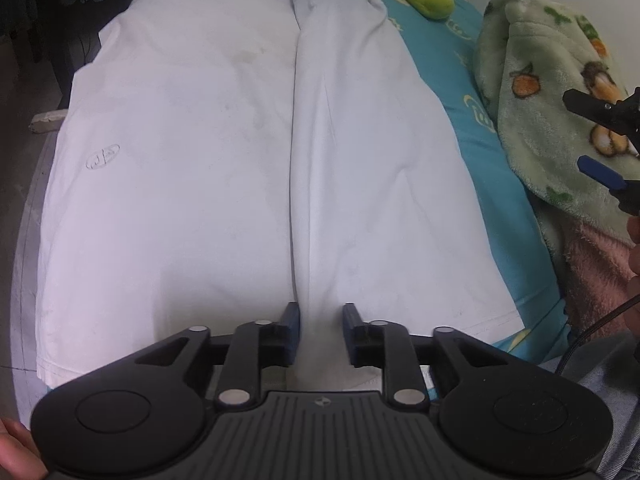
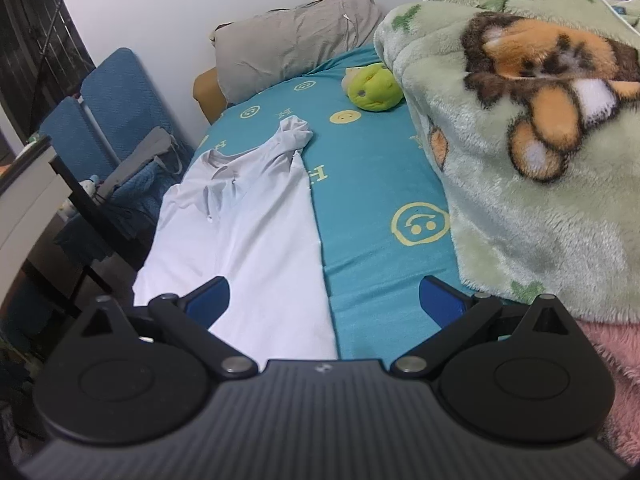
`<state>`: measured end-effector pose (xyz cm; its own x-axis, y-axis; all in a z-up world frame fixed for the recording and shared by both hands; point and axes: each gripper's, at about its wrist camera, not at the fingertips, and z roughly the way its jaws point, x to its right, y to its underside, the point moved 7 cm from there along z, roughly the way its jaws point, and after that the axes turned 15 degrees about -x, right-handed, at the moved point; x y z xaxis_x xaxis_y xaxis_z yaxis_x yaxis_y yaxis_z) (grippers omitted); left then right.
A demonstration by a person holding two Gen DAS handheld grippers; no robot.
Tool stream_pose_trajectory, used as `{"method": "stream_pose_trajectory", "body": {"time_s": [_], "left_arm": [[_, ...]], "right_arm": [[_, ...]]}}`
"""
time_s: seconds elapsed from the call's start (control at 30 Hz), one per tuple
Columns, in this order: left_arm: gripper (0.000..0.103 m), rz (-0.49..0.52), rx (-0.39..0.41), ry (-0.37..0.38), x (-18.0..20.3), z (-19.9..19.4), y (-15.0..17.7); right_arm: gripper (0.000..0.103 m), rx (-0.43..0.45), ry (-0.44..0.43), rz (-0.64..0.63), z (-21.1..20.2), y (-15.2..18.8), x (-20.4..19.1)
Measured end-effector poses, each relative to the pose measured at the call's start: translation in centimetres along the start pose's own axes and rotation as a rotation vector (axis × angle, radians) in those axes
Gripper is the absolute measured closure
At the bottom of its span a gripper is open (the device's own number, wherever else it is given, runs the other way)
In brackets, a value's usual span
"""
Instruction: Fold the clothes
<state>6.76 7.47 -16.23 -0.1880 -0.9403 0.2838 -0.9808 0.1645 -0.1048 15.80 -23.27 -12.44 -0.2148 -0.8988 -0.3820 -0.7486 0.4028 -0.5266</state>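
White wall (image 2: pixel 160 8) behind bed (image 2: pixel 360 184); blue chair (image 2: pixel 116 100) at bedside; grey pillow (image 2: pixel 288 48).

A bedroom in a home. Bed (image 2: pixel 372 184) made up with a teal sheet printed with yellow smiley faces, a grey pillow (image 2: pixel 292 48) against the white wall, a fleecy green cartoon blanket (image 2: pixel 520 160) heaped along one side, a green plush toy (image 2: pixel 374 88) near the pillow. Blue folding chair (image 2: pixel 116 96) draped with clothes beside the bed.
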Motion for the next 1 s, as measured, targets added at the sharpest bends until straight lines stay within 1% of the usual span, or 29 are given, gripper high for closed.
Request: {"method": "stream_pose_trajectory", "body": {"time_s": [0.03, 0.07, 0.1, 0.17, 0.2, 0.23, 0.3, 0.33, 0.37, 0.4, 0.43, 0.53, 0.63, 0.73, 1.0], "left_arm": [[0.058, 0.004, 0.02, -0.01, 0.0, -0.6, 0.0], [0.045, 0.007, 0.043, -0.024, -0.1, -1.2, -0.1], [0.039, 0.008, 0.068, -0.039, -0.2, -1.9, -0.3], [0.025, -0.007, 0.122, -0.041, -0.8, -3.7, -0.9], [0.022, -0.029, 0.149, -0.026, -0.9, -4.4, -1.5], [0.02, -0.071, 0.171, 0.005, -1.2, -5.0, -2.6], [0.019, -0.183, 0.207, 0.081, -2.3, -6.0, -5.1], [0.015, -0.247, 0.224, 0.118, -3.4, -6.2, -6.7], [0.012, -0.308, 0.246, 0.143, -4.5, -6.2, -8.7], [0.011, -0.369, 0.272, 0.159, -5.3, -5.7, -11.0], [0.011, -0.432, 0.298, 0.167, -6.7, -5.6, -12.9], [0.011, -0.6, 0.357, 0.182, -12.8, -5.2, -17.3], [0.011, -0.703, 0.374, 0.263, -17.8, -3.7, -21.8], [0.011, -0.795, 0.389, 0.349, -21.5, -1.4, -25.0], [0.011, -1.042, 0.416, 0.565, -30.4, 7.7, -29.2]], "right_arm": [[0.0, 0.001, -0.001, -0.006, 0.0, 0.0, -0.2], [0.0, 0.001, -0.001, -0.012, 0.0, 0.1, -0.3], [0.0, 0.001, 0.0, -0.018, 0.0, 0.1, -0.5], [0.0, 0.001, 0.004, -0.028, -0.1, 0.2, -0.6], [0.0, 0.004, 0.007, -0.03, -0.1, 0.3, -0.7], [0.0, 0.007, 0.008, -0.033, -0.2, 0.3, -0.7], [0.0, 0.011, 0.003, -0.038, -0.5, 0.5, -0.9], [0.0, 0.012, -0.003, -0.04, -0.5, 0.5, -1.0], [0.0, 0.012, -0.008, -0.043, -0.5, 0.6, -1.2], [0.0, 0.012, -0.011, -0.048, -0.4, 0.6, -1.4], [0.0, 0.012, -0.014, -0.055, -0.2, 0.6, -1.6], [0.0, 0.003, -0.014, -0.066, 0.5, 0.5, -2.1], [0.0, -0.002, -0.007, -0.078, 1.3, 0.5, -2.5], [0.0, -0.011, -0.002, -0.084, 2.2, 0.4, -2.7], [0.0, -0.079, 0.016, -0.058, 6.4, 0.1, -2.7]]}}
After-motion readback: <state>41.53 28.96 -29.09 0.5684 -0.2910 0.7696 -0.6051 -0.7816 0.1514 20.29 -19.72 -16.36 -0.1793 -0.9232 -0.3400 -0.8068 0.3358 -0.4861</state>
